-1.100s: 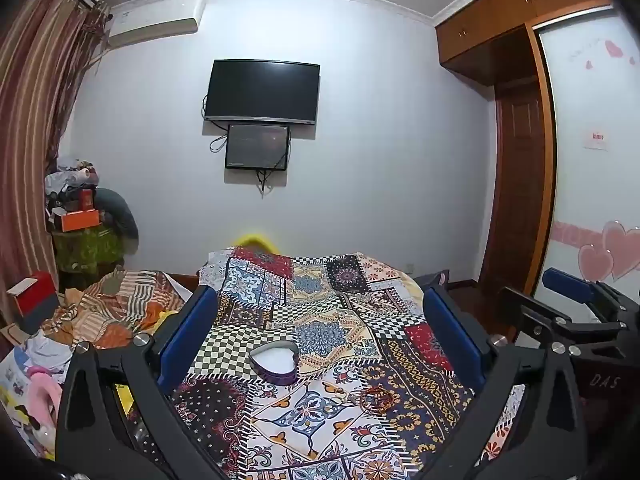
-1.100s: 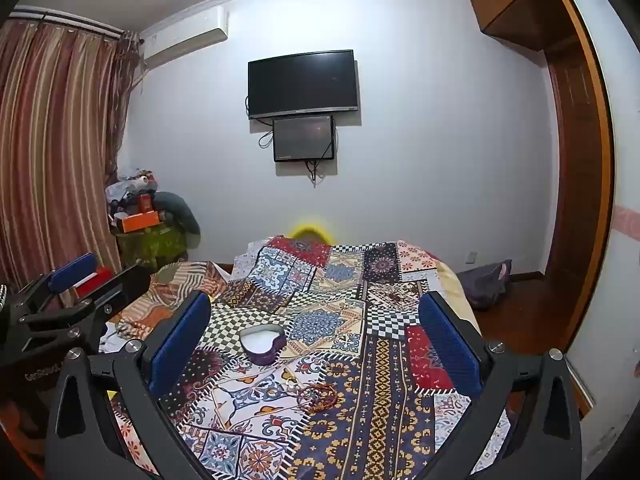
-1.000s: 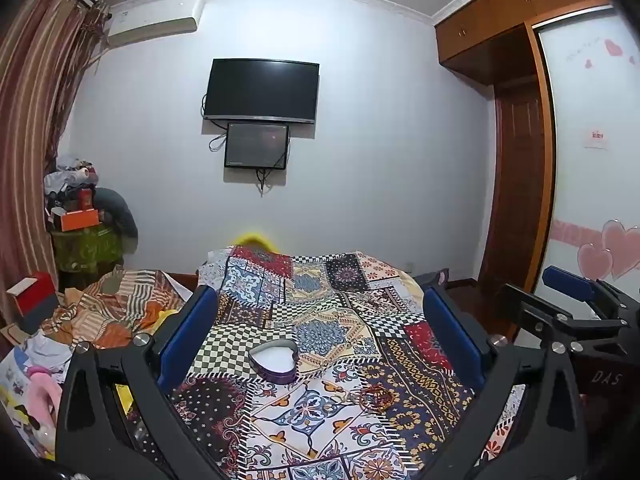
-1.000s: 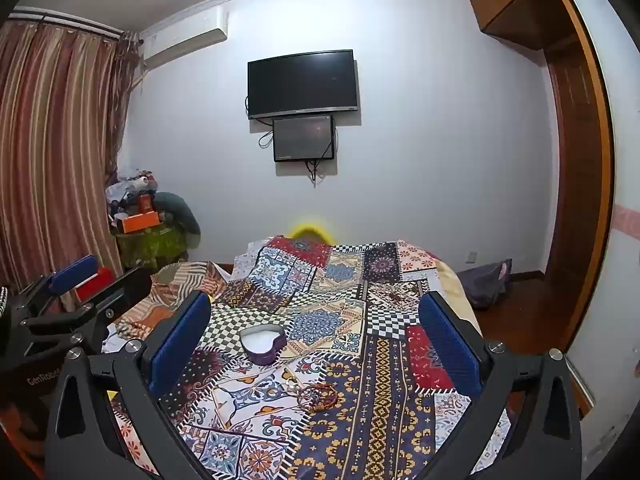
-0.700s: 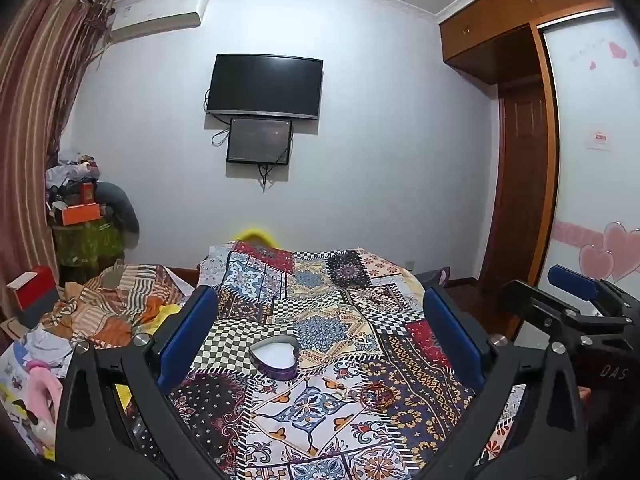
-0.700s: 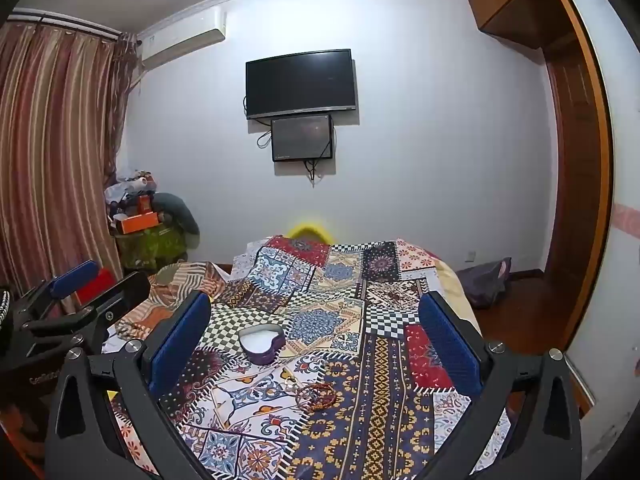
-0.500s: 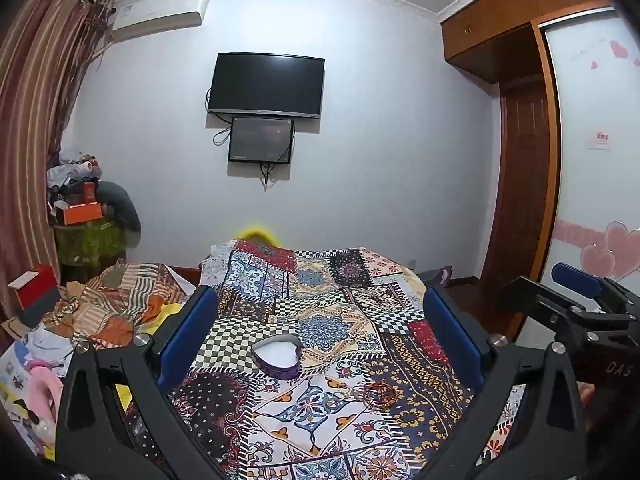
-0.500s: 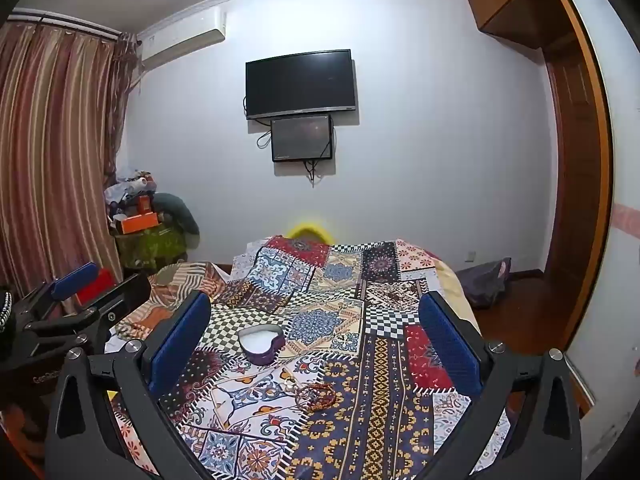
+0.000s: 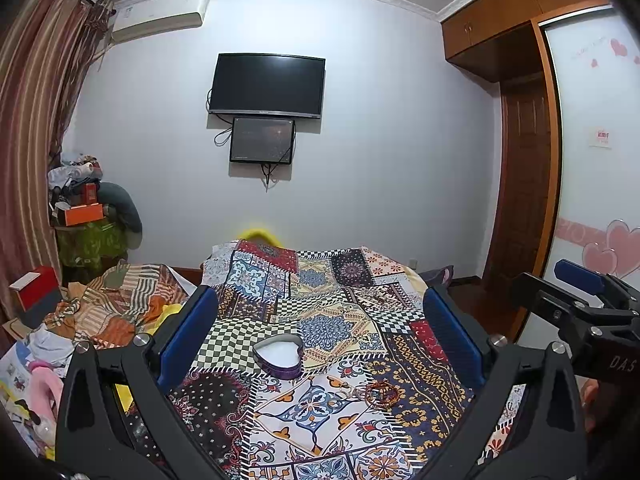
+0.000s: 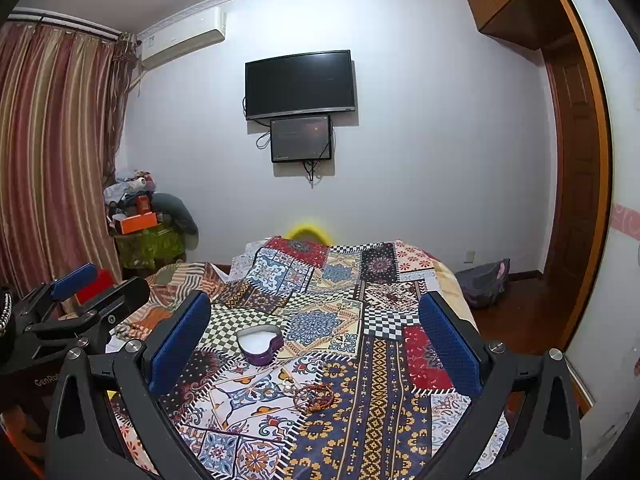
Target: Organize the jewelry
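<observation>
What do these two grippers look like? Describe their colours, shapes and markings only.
Both match: the left gripper and right gripper have matte black angular frames with triangular cutouts and silver screw heads, plus flat blue pads lining the inner finger faces. White lettering marks each body, only partly readable. No cables or sleeves show.

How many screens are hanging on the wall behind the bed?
2. The large black television is mounted high on the wall, and a smaller dark screen hangs directly below it, touching its lower edge. Both are off or dark.
</observation>
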### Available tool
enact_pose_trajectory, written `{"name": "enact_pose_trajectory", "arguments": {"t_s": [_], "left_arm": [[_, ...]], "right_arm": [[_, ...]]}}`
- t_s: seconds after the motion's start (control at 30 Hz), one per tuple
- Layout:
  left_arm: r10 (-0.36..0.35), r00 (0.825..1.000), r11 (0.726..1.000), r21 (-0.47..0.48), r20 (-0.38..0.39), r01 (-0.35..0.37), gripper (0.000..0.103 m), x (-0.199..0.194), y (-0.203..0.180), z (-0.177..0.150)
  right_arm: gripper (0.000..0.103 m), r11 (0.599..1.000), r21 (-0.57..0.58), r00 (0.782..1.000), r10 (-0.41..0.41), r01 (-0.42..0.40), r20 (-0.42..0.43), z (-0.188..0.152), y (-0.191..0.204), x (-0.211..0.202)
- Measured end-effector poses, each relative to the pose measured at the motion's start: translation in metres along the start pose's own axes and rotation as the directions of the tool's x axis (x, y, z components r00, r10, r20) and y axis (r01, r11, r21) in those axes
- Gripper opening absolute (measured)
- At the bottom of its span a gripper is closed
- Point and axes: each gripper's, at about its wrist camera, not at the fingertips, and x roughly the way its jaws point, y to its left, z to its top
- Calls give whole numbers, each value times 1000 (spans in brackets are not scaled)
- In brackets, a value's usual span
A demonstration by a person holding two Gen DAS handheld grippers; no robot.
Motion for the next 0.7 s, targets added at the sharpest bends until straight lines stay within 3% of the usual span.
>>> {"name": "enact_pose_trajectory", "arguments": {"t_s": [0.7], "left_arm": [[3,1000,1000,-8,-6,-3,103,-1,4,-2]], "right_arm": [[103,1000,2,1000,1,-1,-1,-1,-3,1]]}}
